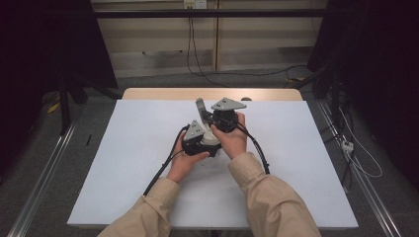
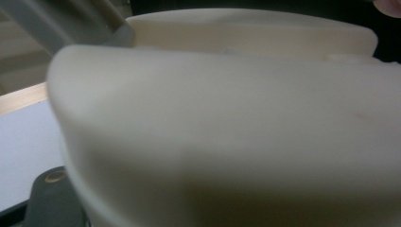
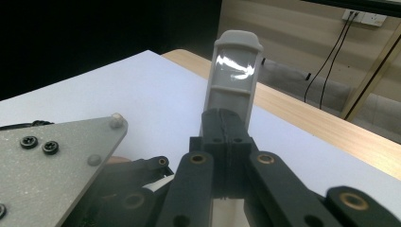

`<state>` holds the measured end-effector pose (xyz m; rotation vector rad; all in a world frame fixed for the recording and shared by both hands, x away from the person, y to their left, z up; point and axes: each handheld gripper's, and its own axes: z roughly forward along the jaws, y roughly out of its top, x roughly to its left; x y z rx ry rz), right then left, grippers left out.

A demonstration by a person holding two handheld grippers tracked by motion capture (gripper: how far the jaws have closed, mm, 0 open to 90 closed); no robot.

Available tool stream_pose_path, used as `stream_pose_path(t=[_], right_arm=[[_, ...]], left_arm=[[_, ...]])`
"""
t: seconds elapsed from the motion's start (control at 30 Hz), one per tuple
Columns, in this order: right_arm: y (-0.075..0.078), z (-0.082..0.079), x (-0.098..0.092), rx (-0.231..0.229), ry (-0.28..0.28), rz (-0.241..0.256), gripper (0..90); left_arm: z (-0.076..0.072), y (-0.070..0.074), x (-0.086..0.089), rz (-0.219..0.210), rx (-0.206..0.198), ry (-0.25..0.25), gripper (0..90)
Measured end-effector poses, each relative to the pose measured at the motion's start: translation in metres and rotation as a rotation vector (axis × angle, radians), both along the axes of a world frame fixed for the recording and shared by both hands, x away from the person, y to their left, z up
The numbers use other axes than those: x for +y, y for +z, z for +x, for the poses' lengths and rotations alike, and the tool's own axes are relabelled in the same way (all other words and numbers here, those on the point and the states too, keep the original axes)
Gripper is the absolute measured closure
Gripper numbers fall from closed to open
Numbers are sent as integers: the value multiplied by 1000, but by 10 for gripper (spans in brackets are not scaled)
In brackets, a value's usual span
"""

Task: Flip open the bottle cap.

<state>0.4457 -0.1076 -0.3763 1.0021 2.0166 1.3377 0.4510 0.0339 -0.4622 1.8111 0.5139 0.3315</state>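
Note:
A cream-white rounded object (image 2: 236, 132) sits very close to the camera in the left gripper view, and one black jaw hugs its lower left side. In the high view this object (image 1: 213, 138) lies between both hands at the table's middle, with my left gripper (image 1: 206, 137) shut on it. A grey upright part with a glossy face (image 3: 234, 71) rises from it. My right gripper (image 3: 224, 127) is shut on the base of that part. From above, the grey part (image 1: 200, 105) sticks up just left of the right gripper (image 1: 212, 118).
A white sheet (image 1: 123, 163) covers the table, with the wooden edge (image 1: 212, 94) showing at the far side. Metal rails (image 1: 44, 173) run along both sides. Cables (image 1: 356, 158) lie on the floor at the right.

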Motion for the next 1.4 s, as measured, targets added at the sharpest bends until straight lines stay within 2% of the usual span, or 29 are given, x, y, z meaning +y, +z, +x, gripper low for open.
stream_pose_path(t=[0.7,0.83,1.13,1.2,1.33,1.4], right_arm=[[-6,3,3,31,-3,-4,900],[-5,4,6,36,-6,-31,900],[-4,3,8,56,-13,-44,900],[-5,3,7,34,0,-53,900],[-6,1,3,31,4,-5,900],[-6,0,2,33,1,-1,900]], left_arm=[[0,0,0,3,-3,4,185],[0,0,0,0,-2,3,185],[0,0,1,-6,6,3,183],[0,0,0,-3,3,4,183],[-1,0,0,1,-5,-4,180],[-1,0,0,4,-5,-13,163]])
